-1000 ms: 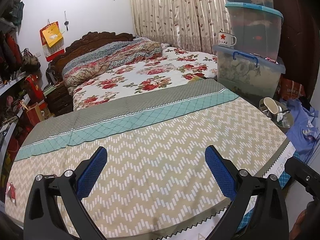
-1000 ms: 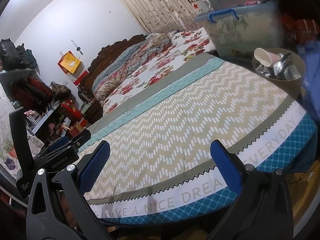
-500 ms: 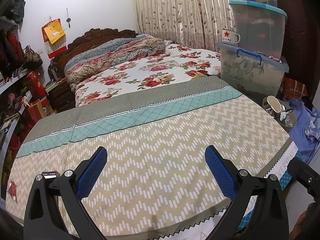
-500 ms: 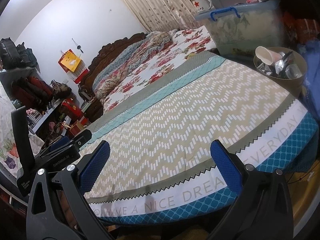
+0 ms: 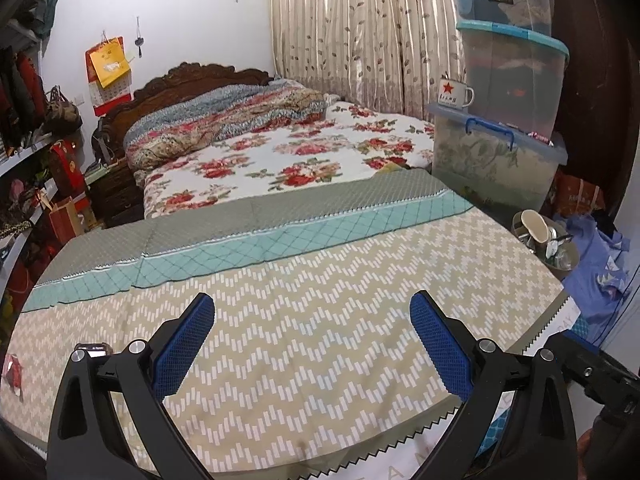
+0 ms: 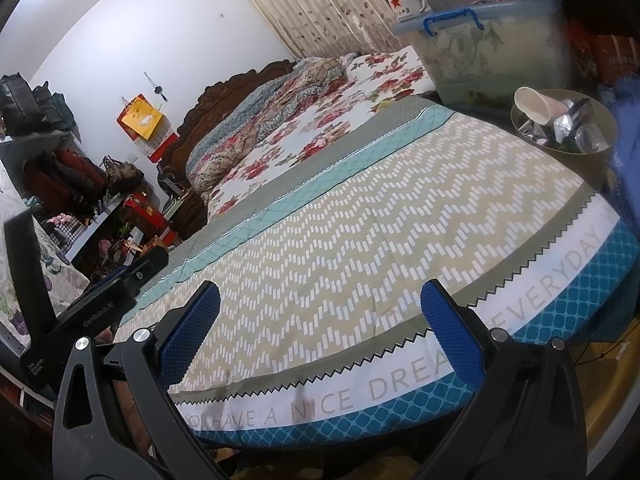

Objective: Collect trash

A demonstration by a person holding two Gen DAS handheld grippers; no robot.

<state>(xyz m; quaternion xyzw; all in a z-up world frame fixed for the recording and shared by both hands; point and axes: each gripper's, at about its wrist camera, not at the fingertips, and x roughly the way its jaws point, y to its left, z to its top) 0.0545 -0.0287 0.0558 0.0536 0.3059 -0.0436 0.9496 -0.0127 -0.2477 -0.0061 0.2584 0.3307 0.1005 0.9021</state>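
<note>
Both grippers, left and right, hover above the bed with fingers spread wide, holding nothing. At the bed's far right corner stands a round bin of trash; a paper cup lies tilted inside, mouth toward the bed.

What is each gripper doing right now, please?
Left gripper: open, holding nothing, over the bedspread.
Right gripper: open, holding nothing.
</note>
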